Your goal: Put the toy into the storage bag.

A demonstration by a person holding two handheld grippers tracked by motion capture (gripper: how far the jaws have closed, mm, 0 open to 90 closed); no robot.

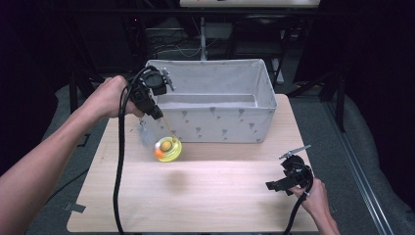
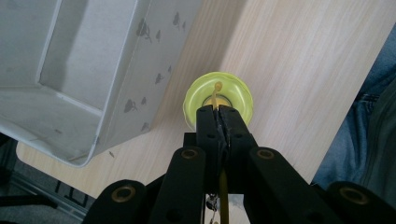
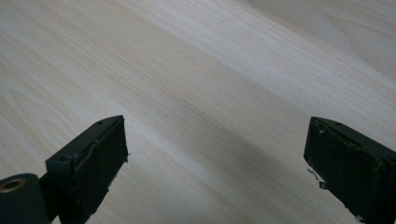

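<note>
A yellow-green round toy (image 1: 168, 148) with an orange ball on it hangs from a thin yellow cord above the table's left side, just in front of the fabric bin (image 1: 220, 122). My left gripper (image 1: 159, 116) is up above it, shut on that cord. In the left gripper view the jaws (image 2: 217, 111) are closed with the cord coming out between them down to the toy (image 2: 236, 93). A blurred pale tuft (image 1: 146, 134) shows beside the toy. My right gripper (image 1: 275, 186) is low at the table's front right, open, with bare wood between its jaws (image 3: 215, 140).
The pale grey fabric bin with small dark prints (image 2: 116, 70) stands at the back of the wooden table (image 1: 195, 200), its inside bare where visible. The toy's shadow lies on the table's middle. A person's trouser leg is at the right of the left gripper view.
</note>
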